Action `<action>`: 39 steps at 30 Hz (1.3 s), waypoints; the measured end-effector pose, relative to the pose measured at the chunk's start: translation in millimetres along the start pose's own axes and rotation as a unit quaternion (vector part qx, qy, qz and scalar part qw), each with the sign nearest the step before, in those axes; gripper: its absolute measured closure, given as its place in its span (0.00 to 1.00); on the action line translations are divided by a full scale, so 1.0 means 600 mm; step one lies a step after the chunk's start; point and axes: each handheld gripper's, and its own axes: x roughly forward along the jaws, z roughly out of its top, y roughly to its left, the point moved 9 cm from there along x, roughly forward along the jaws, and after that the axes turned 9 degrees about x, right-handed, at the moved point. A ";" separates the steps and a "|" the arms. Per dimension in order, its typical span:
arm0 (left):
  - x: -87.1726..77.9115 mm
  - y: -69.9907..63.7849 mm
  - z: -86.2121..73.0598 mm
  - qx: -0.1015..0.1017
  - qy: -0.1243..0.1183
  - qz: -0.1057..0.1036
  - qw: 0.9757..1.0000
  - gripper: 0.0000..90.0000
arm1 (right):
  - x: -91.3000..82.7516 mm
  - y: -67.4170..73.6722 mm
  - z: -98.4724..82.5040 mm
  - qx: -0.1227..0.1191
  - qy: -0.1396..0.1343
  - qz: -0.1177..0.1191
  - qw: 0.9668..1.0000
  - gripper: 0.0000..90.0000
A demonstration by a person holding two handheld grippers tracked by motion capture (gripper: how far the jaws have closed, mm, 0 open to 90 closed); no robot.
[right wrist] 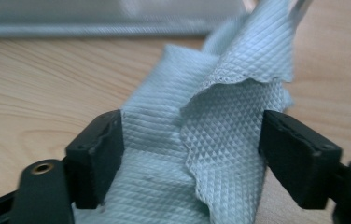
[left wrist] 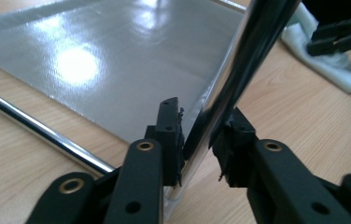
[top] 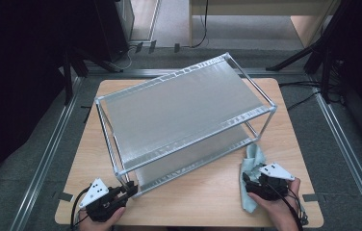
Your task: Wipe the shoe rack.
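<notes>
A two-shelf chrome wire rack (top: 184, 103) stands slantwise across the wooden table (top: 208, 195). My left gripper (top: 132, 188) is at its near-left corner. In the left gripper view the black jaws (left wrist: 199, 140) clamp the chrome corner post (left wrist: 239, 56) from both sides, just above the lower shelf (left wrist: 103, 56). A pale blue textured cloth (top: 253, 159) lies on the table by the rack's near-right corner. My right gripper (top: 246, 180) rests over the cloth's near end. Its jaws (right wrist: 192, 140) stand wide apart, with the rumpled cloth (right wrist: 220, 93) lying between them.
The rack covers most of the table, leaving bare wood along the front edge between my hands. Metal floor rails (top: 44, 159) run along both sides of the table. Dark stands and cables (top: 314, 53) sit behind it.
</notes>
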 end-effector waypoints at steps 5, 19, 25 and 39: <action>0.001 -0.002 0.011 0.003 -0.021 0.004 1.000 0.79 | 0.016 -0.002 -0.003 0.037 0.005 0.016 0.999 0.51; 0.010 -0.018 0.012 0.027 -0.014 0.013 0.999 0.86 | -0.080 -0.019 0.121 0.087 -0.102 0.005 0.991 0.92; 0.011 -0.020 0.012 0.025 -0.012 0.007 1.000 0.86 | -0.137 -0.004 0.259 0.069 -0.187 0.006 0.980 0.92; 0.011 -0.021 0.010 0.031 -0.012 0.009 0.999 0.87 | -0.042 0.005 0.355 0.049 -0.175 -0.012 0.983 0.92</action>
